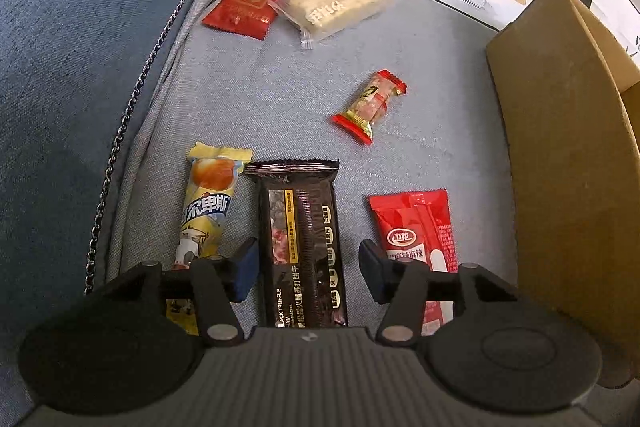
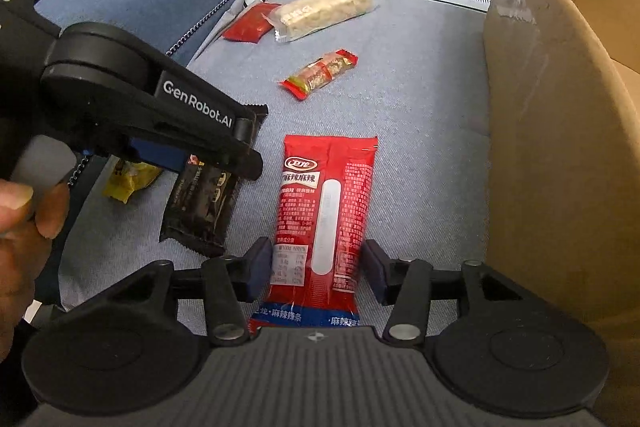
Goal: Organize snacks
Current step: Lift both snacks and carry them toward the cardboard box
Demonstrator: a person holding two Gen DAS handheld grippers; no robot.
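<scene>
At the bottom centre of the left wrist view, the long black crinkle-edged cracker packet point(image 1: 300, 247) lies between the spread fingers of the left gripper point(image 1: 307, 273), untouched. In the right wrist view, the right gripper point(image 2: 316, 273) stands open astride the flat red spicy-strip packet point(image 2: 324, 223). Both rest on pale blue-grey woven fabric point(image 1: 432, 67). A brown cardboard box point(image 1: 568, 187) fills the right edge; a yellow wrapped bar point(image 1: 208, 207), a red-ended candy point(image 1: 370, 107), a pale nougat slab point(image 1: 340, 5) and a dark-red sachet point(image 1: 248, 5) lie around.
</scene>
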